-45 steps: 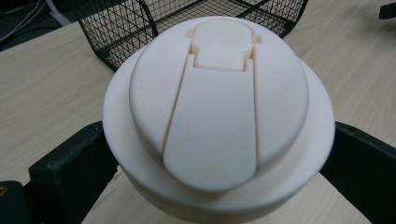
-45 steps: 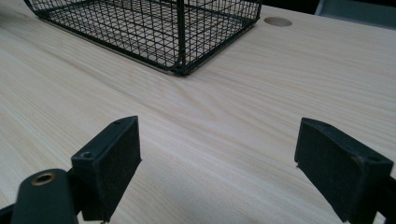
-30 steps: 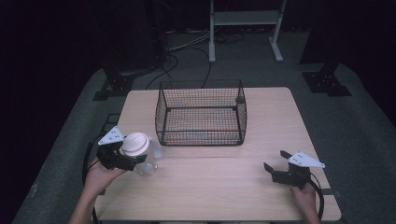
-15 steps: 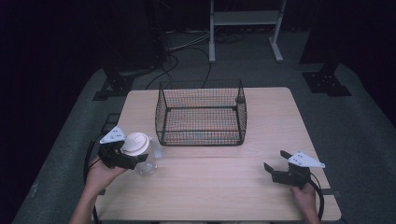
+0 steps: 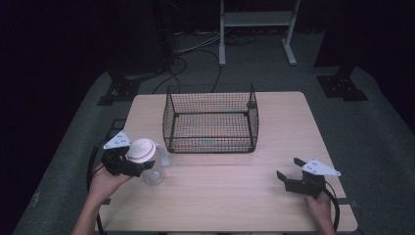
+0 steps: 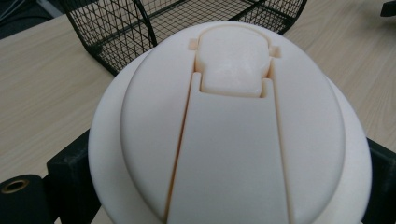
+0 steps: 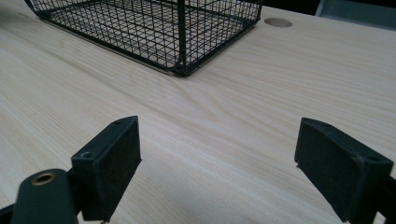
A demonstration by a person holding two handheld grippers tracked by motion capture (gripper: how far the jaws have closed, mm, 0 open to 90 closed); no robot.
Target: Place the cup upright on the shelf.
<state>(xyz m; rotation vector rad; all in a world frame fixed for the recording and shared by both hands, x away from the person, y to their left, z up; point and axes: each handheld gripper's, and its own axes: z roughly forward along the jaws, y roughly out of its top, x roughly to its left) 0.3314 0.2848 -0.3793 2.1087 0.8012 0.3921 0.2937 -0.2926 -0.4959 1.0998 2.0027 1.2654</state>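
A clear cup with a cream flip-top lid [image 5: 142, 150] is at the table's left front, a little above or on the wood. My left gripper [image 5: 128, 165] is shut on the cup just under its lid. The lid [image 6: 233, 126] lies close below the camera in the left gripper view, with the black jaws pressed on both sides. A black wire basket [image 5: 210, 119] stands empty at the table's middle back. My right gripper [image 5: 286, 176] rests open near the right front edge, its fingertips [image 7: 112, 158] wide apart over bare wood.
The light wooden table [image 5: 235, 196] has free room between the two grippers. The basket corner [image 7: 180, 65] lies ahead of my right gripper. Around the table is dark floor with cables and a white stand [image 5: 257, 19] at the back.
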